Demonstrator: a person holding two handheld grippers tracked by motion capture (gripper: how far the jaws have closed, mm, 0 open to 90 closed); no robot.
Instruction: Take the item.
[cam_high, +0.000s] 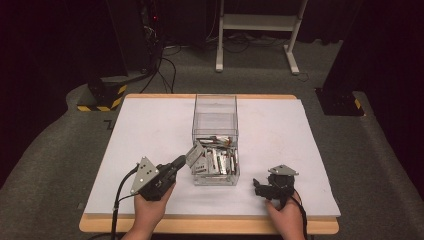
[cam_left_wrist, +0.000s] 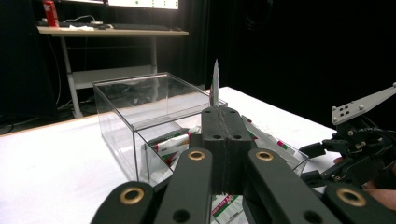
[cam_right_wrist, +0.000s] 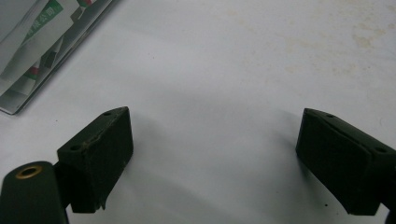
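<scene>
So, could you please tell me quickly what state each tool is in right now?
Left tool: closed on a flat packet, beside the clear box.
Right tool: open, holding nothing.

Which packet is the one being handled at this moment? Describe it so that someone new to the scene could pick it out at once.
On the white table stands a clear box with flat silvery packets lying in its near end. At its near left corner, the left gripper is shut on one packet. Unlike the others, that packet is lifted up at the wall, pinched by its edge.
</scene>
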